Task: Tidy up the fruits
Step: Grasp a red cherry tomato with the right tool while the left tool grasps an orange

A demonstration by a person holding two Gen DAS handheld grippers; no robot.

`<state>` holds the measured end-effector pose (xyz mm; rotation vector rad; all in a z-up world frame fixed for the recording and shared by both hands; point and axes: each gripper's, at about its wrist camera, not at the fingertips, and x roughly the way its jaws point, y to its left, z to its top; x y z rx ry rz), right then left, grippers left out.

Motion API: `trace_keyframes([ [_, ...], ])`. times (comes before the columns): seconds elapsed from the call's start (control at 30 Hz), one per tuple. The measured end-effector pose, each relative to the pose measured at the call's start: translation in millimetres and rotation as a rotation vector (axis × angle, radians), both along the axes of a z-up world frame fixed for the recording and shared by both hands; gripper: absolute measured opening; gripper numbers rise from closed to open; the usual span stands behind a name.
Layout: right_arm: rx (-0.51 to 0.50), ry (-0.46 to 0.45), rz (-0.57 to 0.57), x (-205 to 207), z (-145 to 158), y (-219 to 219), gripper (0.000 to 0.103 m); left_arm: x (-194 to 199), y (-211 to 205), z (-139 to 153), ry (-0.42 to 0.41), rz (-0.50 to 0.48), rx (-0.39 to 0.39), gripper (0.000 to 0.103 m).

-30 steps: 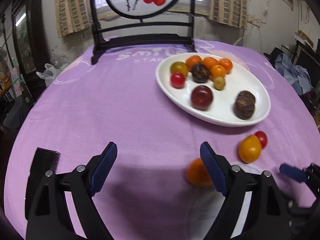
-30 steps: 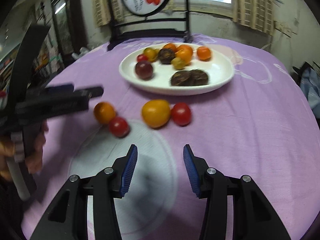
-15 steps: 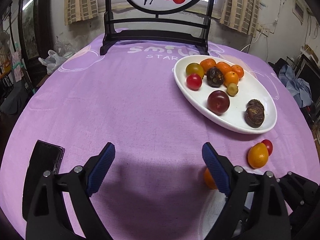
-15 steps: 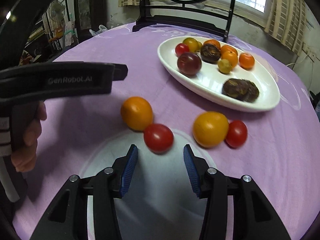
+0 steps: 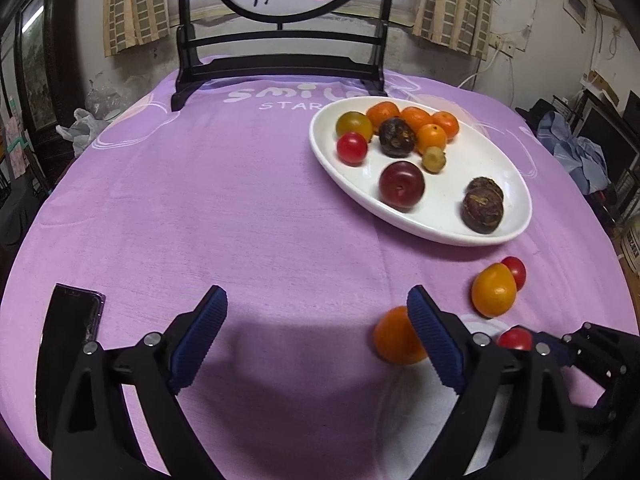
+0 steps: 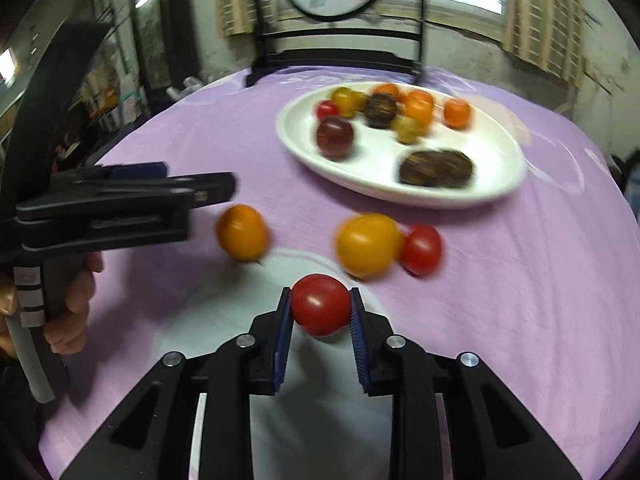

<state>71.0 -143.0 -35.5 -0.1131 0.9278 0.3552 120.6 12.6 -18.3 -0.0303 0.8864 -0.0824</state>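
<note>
Mostly, the sorting looks well advanced. On the purple tablecloth [image 5: 200,200] sits the white oval plate [image 5: 508,168], and it already holds the bulk of the fruit: several small oranges [image 5: 416,118] at its far end, a yellow-green tomato [image 5: 354,124], a red cherry tomato [image 5: 352,149], a dark plum [image 5: 401,183], and three dark wrinkled fruits, two of them [image 5: 482,204] touching near the plate's closer end.

What is left, by my reading, is four loose pieces on the cloth in front of the plate. An orange fruit [image 6: 241,232] lies just beside the left gripper [image 5: 316,336], whose jaws are spread wide and hold nothing. A large yellow-orange tomato [image 6: 368,245] rests touching a small red tomato [image 6: 422,250], both near the plate's rim. The fourth, a red tomato [image 6: 320,310], sits between the blue pads [image 6: 283,336] of the right gripper [image 6: 320,314], which have closed in against both its sides; whether it is lifted off the cloth I cannot tell.

A dark phone [image 5: 72,320] lies at the left edge, apart from the fruit.

So the gripped tomato presumably goes to the plate first, with three more to follow.
</note>
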Motion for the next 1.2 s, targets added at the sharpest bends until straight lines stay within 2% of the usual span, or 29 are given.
trace_keyframes([
  [0.17, 0.049, -0.027, -0.067, -1.6, 6.8, -29.0, 0.028, -4.4, -10.1, -2.7, -0.005, -0.019, 0.01, 0.089],
  [0.33, 0.034, -0.037, -0.08, -1.4, 5.7, -34.8, 0.028, -8.7, -22.1, -4.6, -0.012, -0.049, 0.031, 0.089],
  [0.4, 0.03, -0.041, -0.074, -2.6, 7.1, -34.3, 0.028, -9.7, -25.6, -5.2, -0.003, -0.068, 0.014, 0.089],
  [0.57, 0.026, -0.057, -0.066, -5.5, 10.4, -31.8, 0.029, -21.8, -25.0, 15.9, -0.109, -0.085, -0.039, 0.089],
  [0.77, 0.016, -0.064, -0.068, -6.8, 11.5, -30.7, 0.029, -16.7, -43.3, -0.4, -0.032, -0.147, 0.003, 0.089],
  [0.87, 0.015, -0.063, -0.065, -6.8, 11.5, -30.2, 0.029, -12.4, -47.4, -11.5, 0.007, -0.156, 0.012, 0.071],
  [0.9, 0.015, -0.062, -0.064, -6.8, 11.3, -29.8, 0.029, -10.2, -47.9, -15.8, 0.029, -0.159, 0.004, 0.058],
  [0.93, 0.013, -0.061, -0.063, -6.8, 11.0, -29.2, 0.029, -8.9, -47.7, -20.2, 0.052, -0.158, 0.003, 0.051],
  [0.97, 0.011, -0.06, -0.063, -6.5, 10.5, -28.9, 0.029, -7.4, -47.2, -23.8, 0.066, -0.15, 0.007, 0.05],
  [1.03, 0.011, -0.059, -0.063, -6.4, 10.6, -28.8, 0.029, -8.3, -47.1, -23.6, 0.044, -0.143, 0.026, 0.04],
  [1.2, 0.018, -0.058, -0.07, -6.0, 10.3, -29.7, 0.029, -9.7, -42.1, -20.1, 0.048, -0.134, 0.008, 0.039],
])
